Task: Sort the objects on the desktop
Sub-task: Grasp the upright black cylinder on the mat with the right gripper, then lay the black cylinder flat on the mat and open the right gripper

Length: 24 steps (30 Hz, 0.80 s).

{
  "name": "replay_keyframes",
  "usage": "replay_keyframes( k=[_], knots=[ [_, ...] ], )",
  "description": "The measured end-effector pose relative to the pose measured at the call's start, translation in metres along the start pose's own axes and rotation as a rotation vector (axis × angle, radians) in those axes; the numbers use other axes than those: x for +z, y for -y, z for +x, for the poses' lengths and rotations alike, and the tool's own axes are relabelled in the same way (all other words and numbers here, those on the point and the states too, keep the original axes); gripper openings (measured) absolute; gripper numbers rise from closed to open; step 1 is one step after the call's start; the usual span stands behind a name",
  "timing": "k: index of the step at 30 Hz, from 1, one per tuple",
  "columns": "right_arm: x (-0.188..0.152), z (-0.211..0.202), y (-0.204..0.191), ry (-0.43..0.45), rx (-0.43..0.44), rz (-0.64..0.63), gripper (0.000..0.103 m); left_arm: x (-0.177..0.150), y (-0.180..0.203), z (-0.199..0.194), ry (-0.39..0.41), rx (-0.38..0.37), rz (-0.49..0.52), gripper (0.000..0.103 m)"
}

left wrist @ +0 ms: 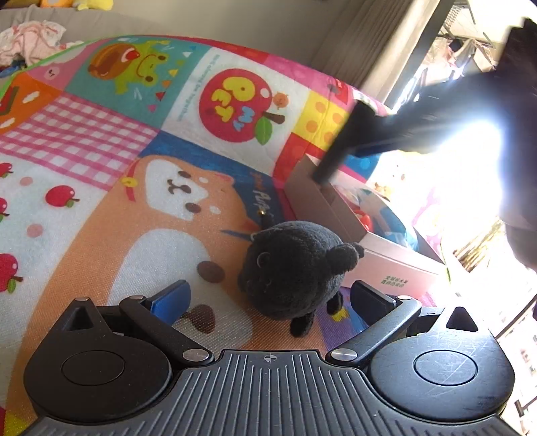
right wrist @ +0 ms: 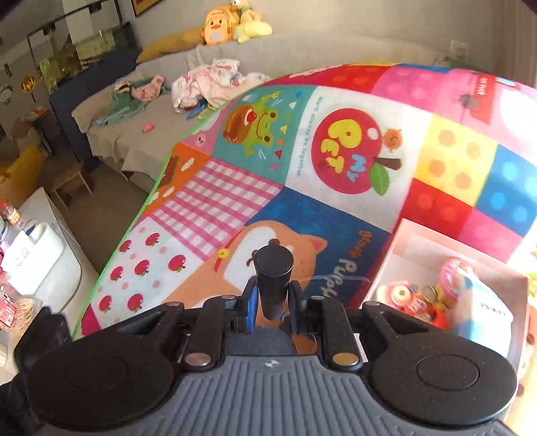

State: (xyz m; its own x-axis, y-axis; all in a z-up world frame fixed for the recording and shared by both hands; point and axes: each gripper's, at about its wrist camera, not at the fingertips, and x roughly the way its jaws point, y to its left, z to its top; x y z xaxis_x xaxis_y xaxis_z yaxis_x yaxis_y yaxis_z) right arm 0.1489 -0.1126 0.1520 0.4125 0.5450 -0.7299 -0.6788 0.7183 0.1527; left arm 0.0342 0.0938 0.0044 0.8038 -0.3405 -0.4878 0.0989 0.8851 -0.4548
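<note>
Left wrist view first: play mat [left wrist: 100, 141] runs wide open from 9 to 12 o'clock, nothing on it there, green hem and a grey sofa [left wrist: 167, 20] beyond. Room closes at 2-3 o'clock, where the cardboard box [left wrist: 322, 201] sits on the mat, near wall toward me, trinkets inside; window glare washes out everything past it.

My left gripper [left wrist: 268, 298] is spread wide, blue pad [left wrist: 171, 302] at 8 o'clock, nothing between the pads. Black plush toy [left wrist: 295, 265] stands on the mat just ahead, slightly right of centre at about 1 o'clock from the fingertips, one leg reaching into the gap. Not touching either finger that I can see. Its body is round, so no clear long axis; ear points toward 3 o'clock.

Right gripper [left wrist: 339, 147] shows here at 2 o'clock, blurred, above the box's far corner.

Right wrist view: mat edge falls diagonally at 8-10 o'clock, floor and a white side table [right wrist: 50, 255] beyond; clear mat from 11 to 1. Box [right wrist: 402, 255] at 3-4 o'clock.

Right gripper [right wrist: 272, 296] is pinching a black cylinder [right wrist: 272, 281]. Cylinder's long axis runs along the fingers, flat round end pointing away toward 12 o'clock, held off the mat. Both blue pads press its sides.
</note>
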Motion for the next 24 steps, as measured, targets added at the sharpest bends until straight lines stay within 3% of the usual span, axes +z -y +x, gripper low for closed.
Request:
replay_keyframes(
  k=[5,10,15,21,23,24],
  knots=[
    [-0.077,-0.051,0.019,-0.016,-0.042,0.103,0.018,0.000,0.002,0.002,-0.006,0.015,0.009,0.103],
    [-0.150,-0.041,0.050,-0.065,0.003,0.328,0.018,-0.002,0.012,0.002,-0.006,0.059,0.068,0.103],
    [-0.187,-0.042,0.069,0.000,0.019,0.465,0.020,-0.007,0.027,0.003,-0.036,0.121,0.132,0.103],
    [-0.212,-0.050,0.059,0.075,-0.227,0.332,0.033,-0.018,0.050,-0.001,-0.075,0.118,0.217,0.103],
    [-0.221,-0.051,0.054,0.096,-0.272,0.293,0.049,-0.017,0.057,-0.002,-0.069,0.118,0.237,0.103],
    [-0.224,-0.051,0.051,0.107,-0.286,0.285,0.052,-0.016,0.062,-0.002,-0.063,0.122,0.249,0.103]
  ],
)
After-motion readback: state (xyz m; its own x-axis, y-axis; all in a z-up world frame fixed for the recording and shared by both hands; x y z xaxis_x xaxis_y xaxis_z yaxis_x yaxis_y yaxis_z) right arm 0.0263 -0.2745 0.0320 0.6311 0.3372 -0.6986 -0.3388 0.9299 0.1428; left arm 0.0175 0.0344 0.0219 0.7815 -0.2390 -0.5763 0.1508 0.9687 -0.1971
